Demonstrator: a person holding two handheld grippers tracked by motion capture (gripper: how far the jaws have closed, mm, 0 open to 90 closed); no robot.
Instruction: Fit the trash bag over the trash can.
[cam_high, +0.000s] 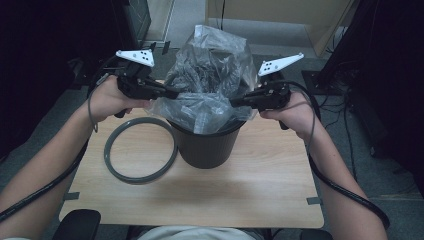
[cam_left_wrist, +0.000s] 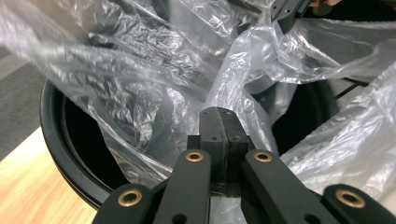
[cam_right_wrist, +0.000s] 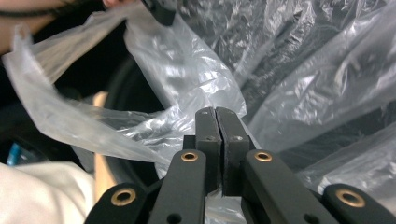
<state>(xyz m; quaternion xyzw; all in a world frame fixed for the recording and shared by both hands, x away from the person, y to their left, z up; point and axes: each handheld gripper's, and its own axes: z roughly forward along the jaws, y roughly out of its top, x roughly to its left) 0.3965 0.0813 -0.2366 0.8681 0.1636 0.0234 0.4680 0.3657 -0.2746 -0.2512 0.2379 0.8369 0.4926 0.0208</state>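
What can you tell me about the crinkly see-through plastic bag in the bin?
The clear, crinkled plastic bag is thin, shiny film, full of wrinkles. It sits in the round dark plastic bin on the light wooden table, with its lower part inside and its top billowing up above the rim. The left gripper is shut on one side of the film and the right gripper is shut on the other, spreading the mouth. Whether anything is inside cannot be told.

A light wooden table (cam_high: 260, 190) stands on grey floor (cam_high: 400, 215) in dim light, with dark furniture (cam_high: 35, 50) far left, cables (cam_high: 345, 100) far right, and a pale panel (cam_high: 280, 15) at the far side.
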